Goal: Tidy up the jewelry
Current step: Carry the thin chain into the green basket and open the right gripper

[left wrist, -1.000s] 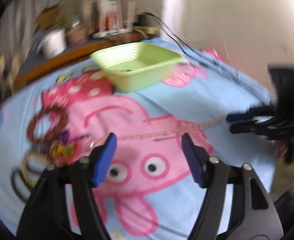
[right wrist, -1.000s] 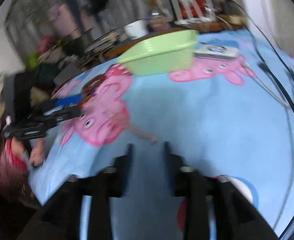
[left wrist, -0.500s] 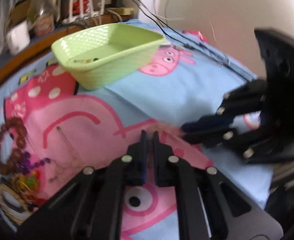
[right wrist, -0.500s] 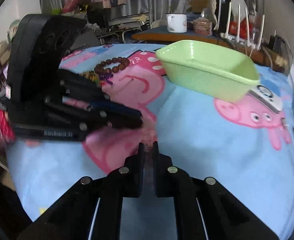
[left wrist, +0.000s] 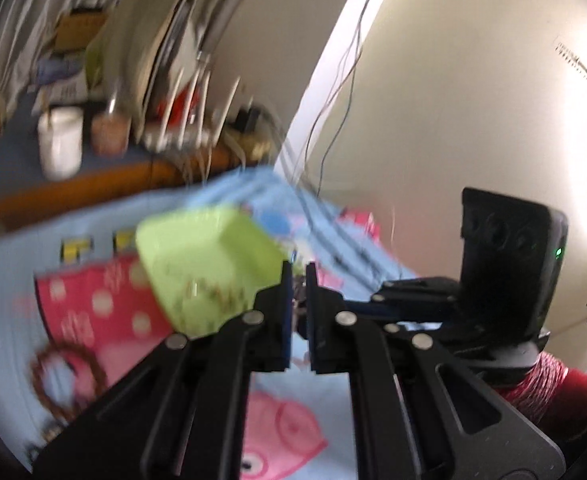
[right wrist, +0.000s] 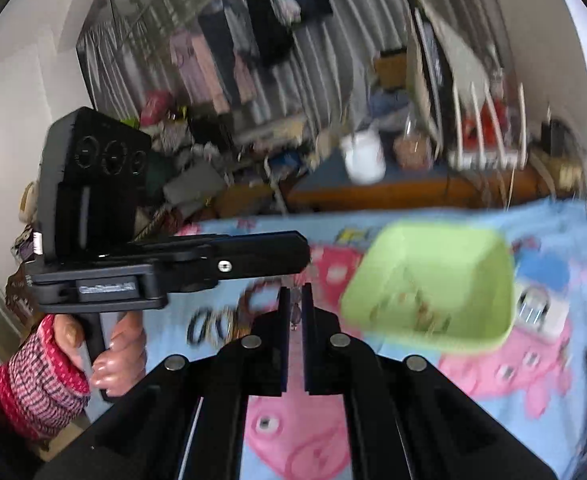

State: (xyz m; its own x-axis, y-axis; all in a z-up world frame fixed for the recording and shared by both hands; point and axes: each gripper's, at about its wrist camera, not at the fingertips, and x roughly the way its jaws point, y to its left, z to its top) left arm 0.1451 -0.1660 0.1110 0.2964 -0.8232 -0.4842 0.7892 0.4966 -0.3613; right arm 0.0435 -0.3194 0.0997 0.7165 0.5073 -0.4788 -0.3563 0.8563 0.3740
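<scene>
Both grippers are lifted above the blue cartoon blanket [left wrist: 9,272] and each is shut on an end of a thin chain necklace. My left gripper [left wrist: 298,276] pinches it at its tips; a bit of chain [left wrist: 299,280] shows between the pads. My right gripper [right wrist: 296,300] pinches the other end, with a short piece of chain [right wrist: 294,314] hanging between its fingers. The green basket [left wrist: 209,264] lies just beyond the left gripper and holds some jewelry; it shows right of the right gripper [right wrist: 433,284]. A brown bead bracelet [left wrist: 53,368] and other pieces [right wrist: 213,326] lie on the blanket.
A wooden desk [right wrist: 393,192] with a white mug [right wrist: 363,158] and a jar stands behind the bed. Cables [left wrist: 325,216] run along the wall side. A white device [right wrist: 537,308] lies right of the basket. The view is motion-blurred.
Both grippers, shut on the necklace ends, have risen off the blanket and moved toward the green basket. The views now tilt up toward the room.
</scene>
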